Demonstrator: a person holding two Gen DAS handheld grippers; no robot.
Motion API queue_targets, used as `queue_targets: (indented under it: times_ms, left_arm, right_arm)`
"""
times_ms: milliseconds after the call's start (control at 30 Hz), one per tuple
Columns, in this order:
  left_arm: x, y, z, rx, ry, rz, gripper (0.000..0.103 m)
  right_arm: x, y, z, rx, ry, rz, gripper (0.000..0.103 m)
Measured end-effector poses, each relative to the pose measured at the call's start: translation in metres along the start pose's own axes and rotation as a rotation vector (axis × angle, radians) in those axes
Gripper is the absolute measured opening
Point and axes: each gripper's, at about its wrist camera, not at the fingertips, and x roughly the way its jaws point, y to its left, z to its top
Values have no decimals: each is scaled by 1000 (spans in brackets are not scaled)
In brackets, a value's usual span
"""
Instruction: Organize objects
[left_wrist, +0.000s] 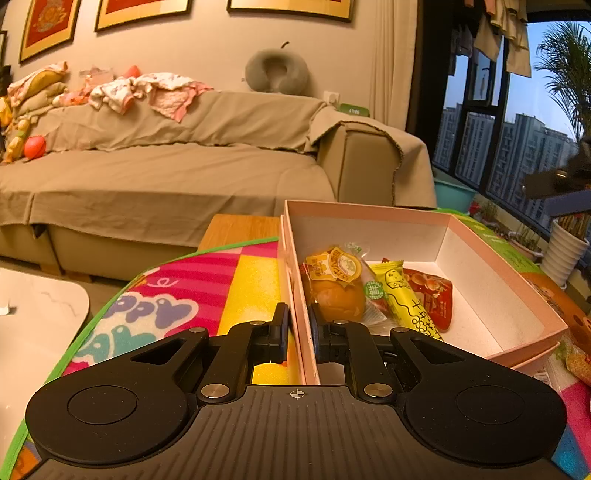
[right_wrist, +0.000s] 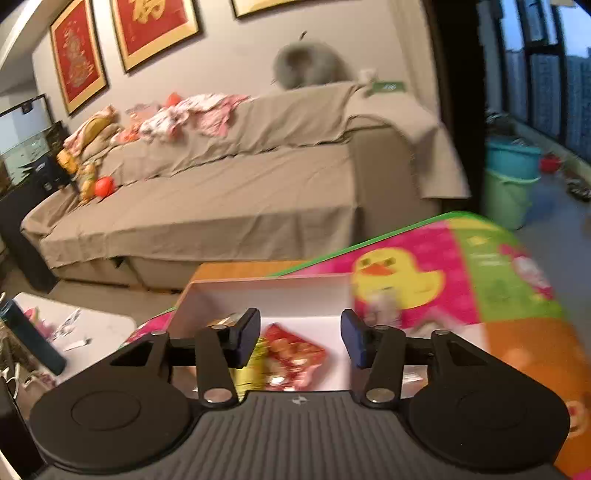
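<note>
A colourful cartoon-printed foam play mat (left_wrist: 251, 284) carries a shallow pink cardboard box (left_wrist: 517, 295). The left gripper (left_wrist: 298, 325) pinches the box's near wall. Inside lie an orange wrapped pastry (left_wrist: 336, 291), a yellow snack bar (left_wrist: 406, 299) and a red snack packet (right_wrist: 295, 354), which looks blurred beneath the right gripper (right_wrist: 300, 334), jaws spread and empty.

A shallow pink box (left_wrist: 424, 218) with a white inside stood open on the colourful play mat (left_wrist: 207, 280). Three snack packets lay together in its near corner: an orange pastry (left_wrist: 336, 291) in clear wrap beside the left wall, a long yellow bar (left_wrist: 406, 299) touching it, and a red packet (left_wrist: 432, 295) partly under the bar.
</note>
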Motion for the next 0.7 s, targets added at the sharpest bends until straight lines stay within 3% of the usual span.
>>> queue_targets:
  times_ms: [167, 367, 533, 700]
  left_arm:
    - [0, 0, 0, -1, 1, -1, 14]
    - [0, 0, 0, 0, 1, -1, 14]
    - [0, 1, 0, -3, -3, -5, 14]
    - [0, 1, 0, -16, -4, -15, 15]
  right_arm:
    - [-13, -36, 0, 23, -4, -99, 51]
    - [8, -69, -4, 42, 76, -162, 54]
    - [75, -80, 13, 83, 191, -154, 54]
    - [145, -87, 34, 104, 250, -142, 54]
